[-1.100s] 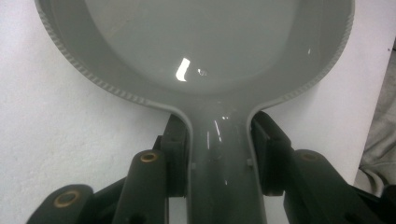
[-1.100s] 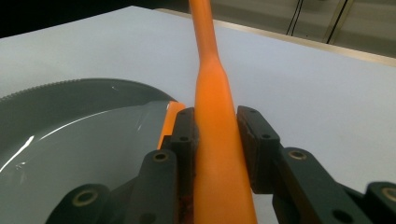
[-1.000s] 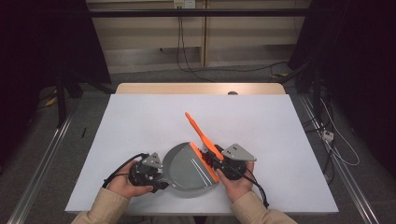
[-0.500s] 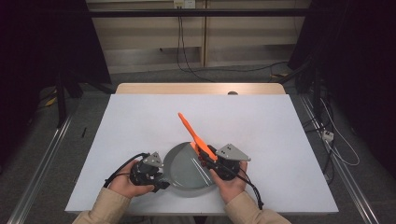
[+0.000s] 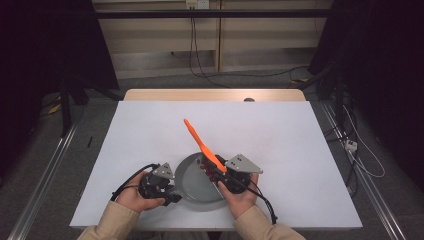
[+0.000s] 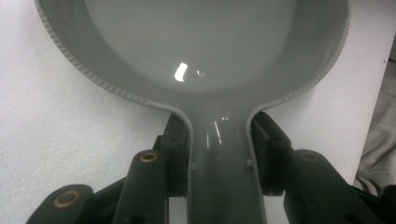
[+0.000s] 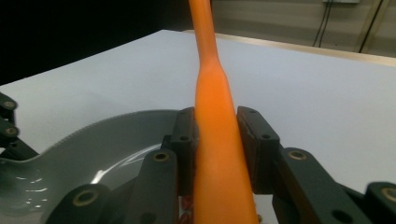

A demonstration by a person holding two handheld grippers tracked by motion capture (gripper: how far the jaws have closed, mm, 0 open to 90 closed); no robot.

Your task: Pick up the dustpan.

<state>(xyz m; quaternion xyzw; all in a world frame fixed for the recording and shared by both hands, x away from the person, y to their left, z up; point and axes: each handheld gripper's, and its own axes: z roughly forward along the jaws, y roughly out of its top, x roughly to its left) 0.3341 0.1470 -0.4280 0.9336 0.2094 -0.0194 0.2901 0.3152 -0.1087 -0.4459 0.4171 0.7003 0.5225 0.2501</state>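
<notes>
Working from the white counter point(image 5: 300, 150) down: the grey pan point(image 5: 192, 175) rests flat on it at the near edge, rigid and glossy, likely slick, so my left tool point(image 6: 219, 154) stays clamped on its handle neck. My right tool point(image 7: 217, 140) is closed around the orange spatula point(image 7: 212, 112) at its thick handle, blade angled up over the pan; I judge it light and slightly flexible.

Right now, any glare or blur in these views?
Left gripper view: small glare spots on the grey pan, handle sharp. Right gripper view: orange spatula soft up close, background cables blurred. High view: table evenly lit, surroundings dark.
</notes>
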